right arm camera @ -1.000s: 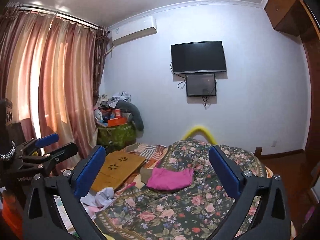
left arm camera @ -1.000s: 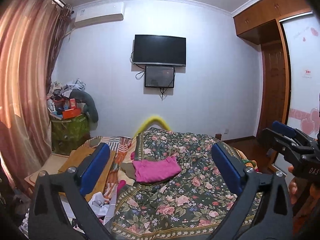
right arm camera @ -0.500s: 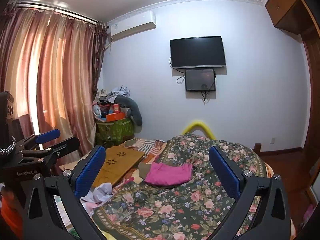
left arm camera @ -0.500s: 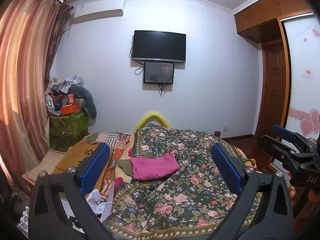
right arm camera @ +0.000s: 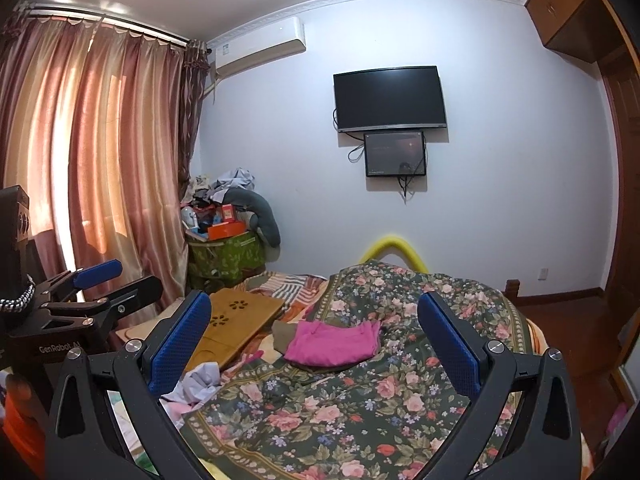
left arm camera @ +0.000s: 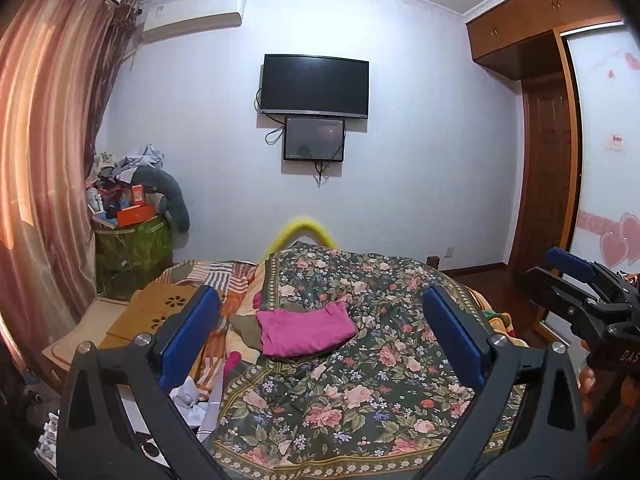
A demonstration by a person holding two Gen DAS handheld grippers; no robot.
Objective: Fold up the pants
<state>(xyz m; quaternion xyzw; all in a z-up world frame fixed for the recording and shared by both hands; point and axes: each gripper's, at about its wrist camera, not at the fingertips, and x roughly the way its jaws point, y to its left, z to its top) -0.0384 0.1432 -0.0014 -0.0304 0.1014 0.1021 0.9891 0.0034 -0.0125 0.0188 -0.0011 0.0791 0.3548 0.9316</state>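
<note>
Both cameras have tilted slightly upward, left gripper (left arm camera: 320, 342) and right gripper (right arm camera: 314, 338) spread apart, empty, above folded magenta fabric pants (left arm camera: 304, 330) on floral bedspread (left arm camera: 360, 392).

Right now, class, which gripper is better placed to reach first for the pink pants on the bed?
Probably neither by much. Both the left gripper and the right gripper are open, empty, apart from the folded pink pants, and centred on them.
</note>
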